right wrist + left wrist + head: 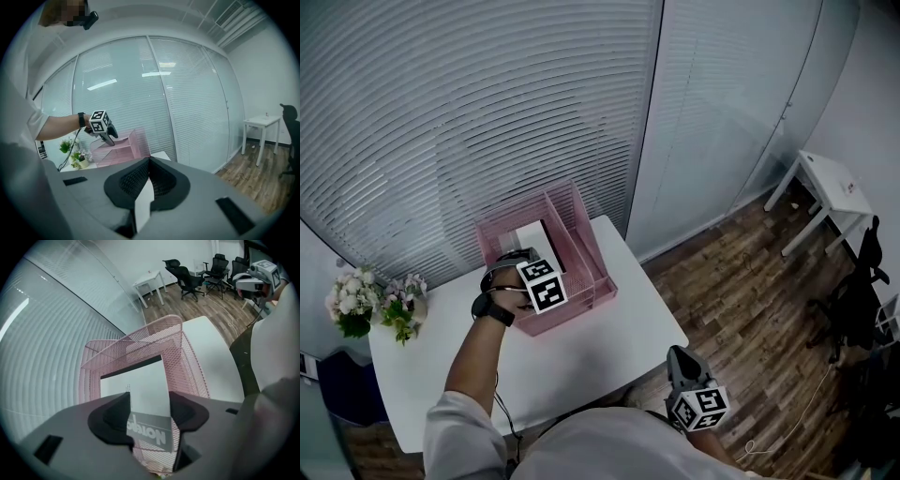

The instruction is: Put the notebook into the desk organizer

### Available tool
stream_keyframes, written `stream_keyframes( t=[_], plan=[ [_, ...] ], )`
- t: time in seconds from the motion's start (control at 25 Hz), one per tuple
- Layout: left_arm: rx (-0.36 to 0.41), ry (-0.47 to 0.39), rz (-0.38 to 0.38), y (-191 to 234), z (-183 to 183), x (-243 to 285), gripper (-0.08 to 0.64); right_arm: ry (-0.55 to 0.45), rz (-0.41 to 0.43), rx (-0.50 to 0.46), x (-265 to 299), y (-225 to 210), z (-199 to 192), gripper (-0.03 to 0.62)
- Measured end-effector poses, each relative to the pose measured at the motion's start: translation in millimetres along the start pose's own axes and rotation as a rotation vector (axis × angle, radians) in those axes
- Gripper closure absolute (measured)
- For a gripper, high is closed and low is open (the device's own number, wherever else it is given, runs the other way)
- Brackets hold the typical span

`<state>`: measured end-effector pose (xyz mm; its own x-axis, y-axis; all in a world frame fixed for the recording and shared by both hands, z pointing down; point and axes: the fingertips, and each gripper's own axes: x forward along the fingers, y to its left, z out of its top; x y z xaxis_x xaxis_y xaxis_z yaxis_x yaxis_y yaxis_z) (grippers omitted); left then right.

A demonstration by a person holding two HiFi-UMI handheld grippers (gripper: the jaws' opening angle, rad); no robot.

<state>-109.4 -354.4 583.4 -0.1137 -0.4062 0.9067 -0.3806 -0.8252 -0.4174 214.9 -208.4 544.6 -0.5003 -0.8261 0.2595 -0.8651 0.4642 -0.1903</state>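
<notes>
- Placement looks done: white notebook (140,390) stands inside the pink wire-mesh desk organizer (190,350).
- Your left gripper (149,416) is spread wide, not pinching it; right gripper (146,180) is closed, empty.
- Only pulling clear looks left.

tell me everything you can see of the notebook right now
The notebook is closed, with a plain white cover that looks like thin card. A grey band across its near end carries white lettering, upside down in the left gripper view, and a dark edge runs along its far end. It sits inside the pink mesh desk organizer, in one compartment, cover facing the camera. The left gripper is over it with jaws apart on either side, apparently not pressing it.
</notes>
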Motion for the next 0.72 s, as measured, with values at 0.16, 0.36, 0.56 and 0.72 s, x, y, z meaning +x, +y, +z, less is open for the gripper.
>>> stream_keyframes(
  t=[0.16, 0.36, 0.56, 0.72],
  plan=[
    [0.003, -0.049, -0.040, -9.8, 5.1, -7.9, 0.284, -0.007, 0.005, -0.008, 3.2, 4.7, 4.1, 0.580],
    [-0.042, -0.185, -0.014, -12.9, 17.8, -35.0, 0.284, -0.024, 0.019, -0.021, 6.5, 12.7, 14.2, 0.580],
    [-0.173, -0.404, 0.061, -10.2, 20.0, -78.5, 0.325, -0.058, 0.046, -0.041, 13.5, 25.1, 31.8, 0.580],
    [-0.281, -0.540, 0.147, -6.9, 10.2, -109.2, 0.399, -0.077, 0.076, -0.054, 20.0, 37.7, 44.7, 0.580]
  ],
)
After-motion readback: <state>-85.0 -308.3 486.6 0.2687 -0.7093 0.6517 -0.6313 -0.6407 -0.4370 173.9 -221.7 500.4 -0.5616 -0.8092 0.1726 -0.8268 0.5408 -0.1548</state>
